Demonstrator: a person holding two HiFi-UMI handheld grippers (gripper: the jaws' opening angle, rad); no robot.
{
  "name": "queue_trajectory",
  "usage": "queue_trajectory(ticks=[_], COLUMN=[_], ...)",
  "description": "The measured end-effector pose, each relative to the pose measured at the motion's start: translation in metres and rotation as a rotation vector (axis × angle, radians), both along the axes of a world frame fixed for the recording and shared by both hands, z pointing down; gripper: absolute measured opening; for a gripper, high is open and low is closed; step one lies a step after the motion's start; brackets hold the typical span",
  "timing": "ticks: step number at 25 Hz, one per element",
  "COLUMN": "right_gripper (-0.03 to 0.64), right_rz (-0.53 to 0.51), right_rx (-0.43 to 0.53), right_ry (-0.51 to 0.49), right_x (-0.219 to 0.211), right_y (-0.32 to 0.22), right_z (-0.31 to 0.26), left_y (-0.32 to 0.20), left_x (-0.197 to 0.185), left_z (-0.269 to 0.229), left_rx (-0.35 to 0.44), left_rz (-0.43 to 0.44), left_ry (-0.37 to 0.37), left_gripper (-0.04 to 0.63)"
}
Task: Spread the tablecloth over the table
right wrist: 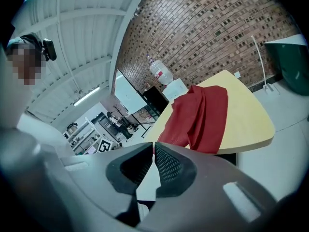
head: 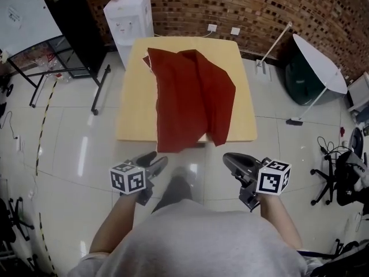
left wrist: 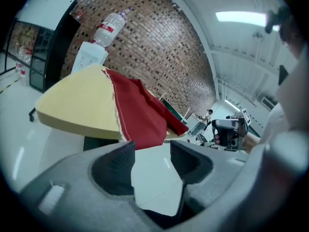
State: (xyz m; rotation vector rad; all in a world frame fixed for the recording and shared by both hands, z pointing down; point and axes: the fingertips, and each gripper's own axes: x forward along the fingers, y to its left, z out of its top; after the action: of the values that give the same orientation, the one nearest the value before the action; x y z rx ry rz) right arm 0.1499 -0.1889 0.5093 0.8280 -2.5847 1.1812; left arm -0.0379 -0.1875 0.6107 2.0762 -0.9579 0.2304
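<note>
Near edge of the table (head: pixel 130 117): the red tablecloth (head: pixel 193 97) droops over it around the middle, and both my tools sit low, just short of that edge and clear of the cloth
Tablecloth: bunched in long folds, a strip running from the far edge to the near edge; the wood along the left edge and the right edge lies bare, and both near corners are uncovered
Left gripper (head: pixel 157 161): my fingers stand apart with only floor between them, pointed toward the hanging hem without touching it
Right gripper (head: pixel 229 159): my fingers are pressed together and empty, aimed at the near edge to the right of the hem
Step in hand: I judge it the reach-in before the first grab; the spreading itself is not yet begun
Next move: my right fingers need to part, then each tool wants its own bit of the near hem, one toward each side, pinching a single layer and not the whole bundle
After that: I'd draw the two grips apart toward the near corners so the folds open across the table
Risk: pulling toward me could drag the cloth off the near edge; a grab through several folds would keep it bunched
</note>
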Motion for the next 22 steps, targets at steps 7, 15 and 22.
queue_trajectory(ticks=[7, 15, 22], right_gripper=[0.004, 0.003, 0.008], right_rz=[0.012, 0.015, 0.021], right_rx=[-0.032, -0.021, -0.040], right_ry=[0.034, 0.082, 0.098], right_x=[0.001, 0.003, 0.005], right_y=[-0.011, -0.023, -0.028], right_z=[0.021, 0.028, 0.036], left_y=[-0.021, -0.040, -0.051], left_x=[-0.007, 0.019, 0.015], left_z=[0.045, 0.045, 0.033], left_rx=[-0.195, -0.305, -0.338], left_rz=[-0.046, -0.038, -0.136], left_ry=[0.288, 0.575, 0.792], left_gripper=[0.393, 0.403, 0.062])
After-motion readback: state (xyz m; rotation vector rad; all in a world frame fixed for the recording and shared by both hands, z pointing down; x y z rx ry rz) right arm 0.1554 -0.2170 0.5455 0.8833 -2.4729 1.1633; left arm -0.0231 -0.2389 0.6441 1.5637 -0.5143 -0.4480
